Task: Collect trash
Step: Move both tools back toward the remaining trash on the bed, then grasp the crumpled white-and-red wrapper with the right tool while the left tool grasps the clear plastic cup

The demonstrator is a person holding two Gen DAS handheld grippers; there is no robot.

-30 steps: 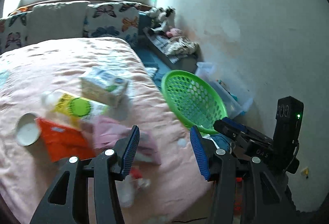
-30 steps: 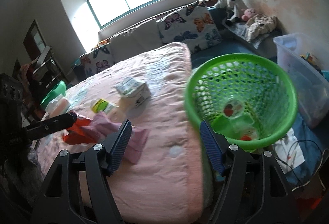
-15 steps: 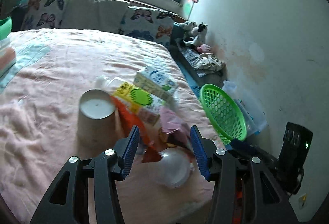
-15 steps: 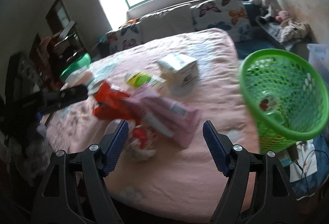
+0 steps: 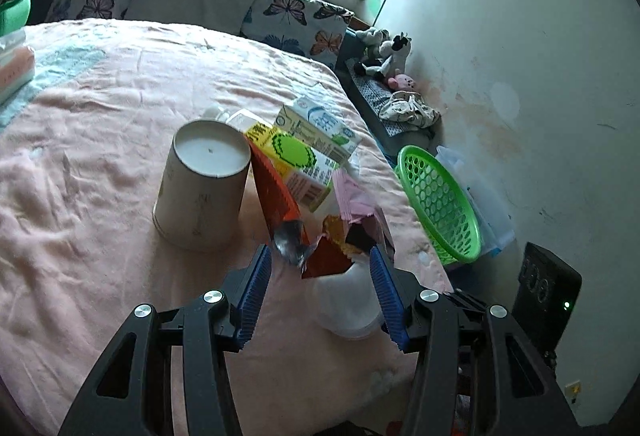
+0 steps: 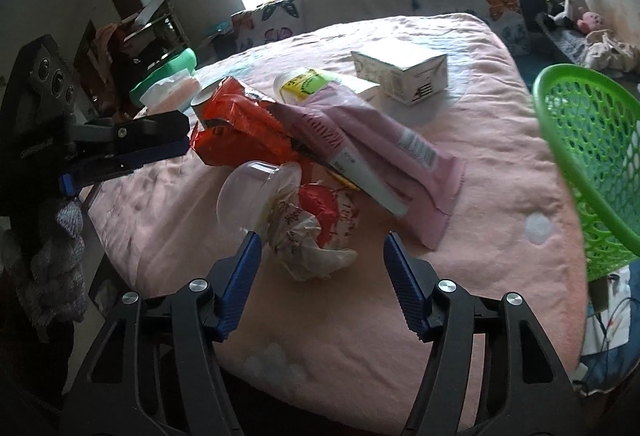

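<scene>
A pile of trash lies on the pink bed. An upturned paper cup [image 5: 202, 179], an orange-red snack bag [image 5: 280, 195], a yellow-green bottle [image 5: 292, 155], a milk carton [image 5: 320, 127], a pink wrapper [image 5: 356, 203] and a clear plastic cup [image 5: 348, 300] show in the left wrist view. My left gripper [image 5: 320, 292] is open, with the bag's end and the clear cup between its fingers. My right gripper [image 6: 322, 276] is open around a crumpled wrapper [image 6: 312, 232] beside the clear cup [image 6: 248, 191]. The green basket [image 6: 592, 163] stands right of the bed.
Butterfly cushions [image 5: 288, 19] line the bed's far side under the window. Stuffed toys [image 5: 384, 51] sit on a low shelf by the wall. A clear storage bin [image 5: 480, 203] stands behind the basket. A green bowl and shelves [image 6: 168, 67] are left of the bed.
Both grippers have swung left from the basket toward the trash pile and come closer to it. The left gripper now frames the snack bag's end, the right one the crumpled wrapper.
</scene>
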